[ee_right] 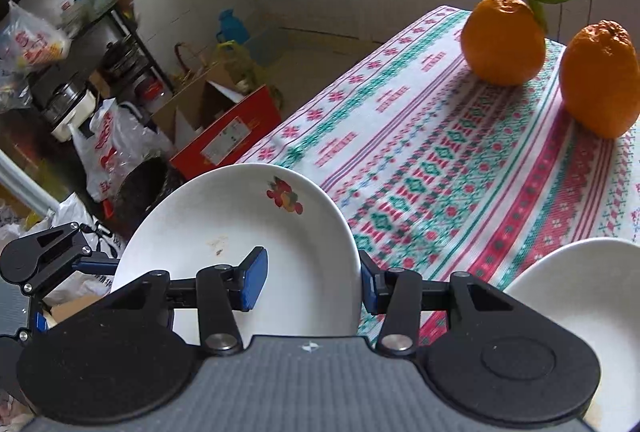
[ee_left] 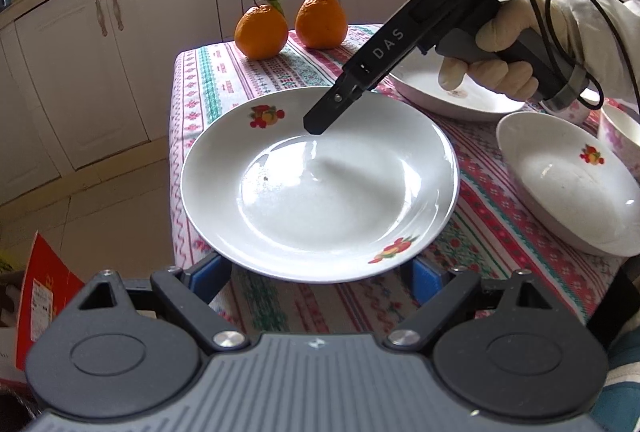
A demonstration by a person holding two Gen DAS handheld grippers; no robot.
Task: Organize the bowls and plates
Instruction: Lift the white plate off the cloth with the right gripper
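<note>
A white deep plate with fruit prints [ee_left: 320, 188] sits at the table's left edge; it also shows in the right wrist view [ee_right: 240, 244]. My left gripper [ee_left: 320, 276] is open, its blue pads at either side under the plate's near rim. My right gripper [ee_right: 312, 280] is open and straddles the plate's far rim, one pad inside the plate, one outside; its finger tip [ee_left: 316, 124] hovers over the plate in the left wrist view. A second fruit-print plate [ee_left: 568, 188] lies to the right. A third white plate [ee_left: 452, 96] lies behind, under the right hand.
Two oranges [ee_left: 290, 24] stand at the far end of the patterned tablecloth [ee_left: 208, 84]. A pink-patterned bowl [ee_left: 620, 136] sits at the far right. Boxes and bags [ee_right: 224, 128] lie on the floor left of the table. Kitchen cabinets [ee_left: 120, 44] line the back.
</note>
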